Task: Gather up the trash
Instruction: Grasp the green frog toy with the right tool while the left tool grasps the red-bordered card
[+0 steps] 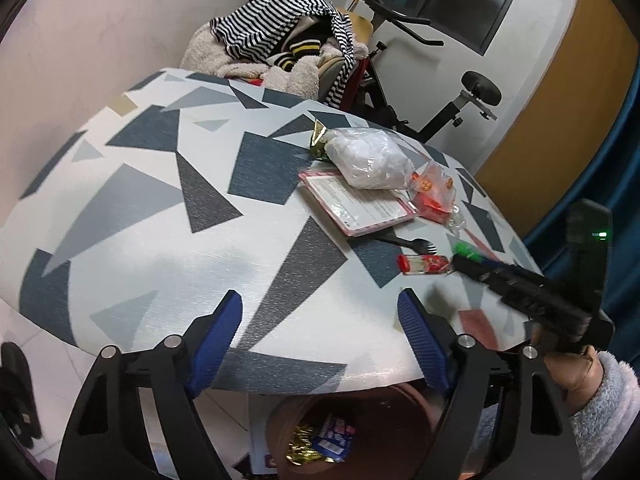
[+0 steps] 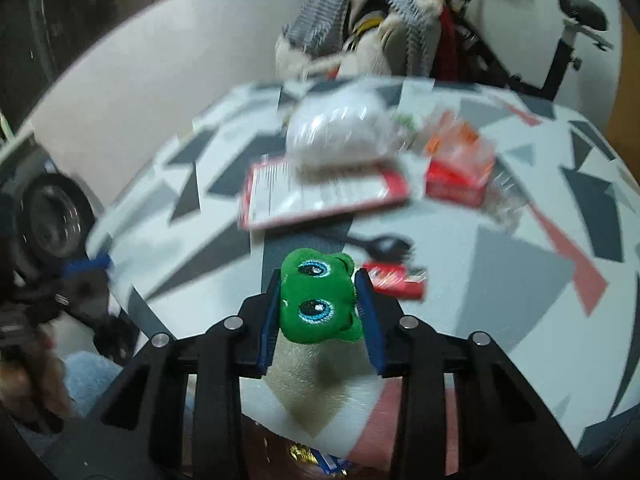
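Observation:
My right gripper (image 2: 318, 300) is shut on a green plush frog toy (image 2: 316, 304) and holds it over the table's near edge; it also shows in the left wrist view (image 1: 470, 254). My left gripper (image 1: 320, 312) is open and empty above the near table edge. On the table lie a small red packet (image 1: 424, 264), a black plastic spoon (image 1: 408, 243), a pink-edged card (image 1: 356, 204), a white plastic bag (image 1: 370, 158), a gold wrapper (image 1: 318, 140) and a red box in clear wrap (image 1: 436, 196). A brown bin (image 1: 352, 432) with wrappers stands below the table edge.
The patterned table (image 1: 160, 200) fills the left wrist view. A chair piled with striped and fleecy clothes (image 1: 280, 40) stands behind it, with an exercise bike (image 1: 460, 104) to the right. A blue curtain (image 1: 624, 168) hangs at far right.

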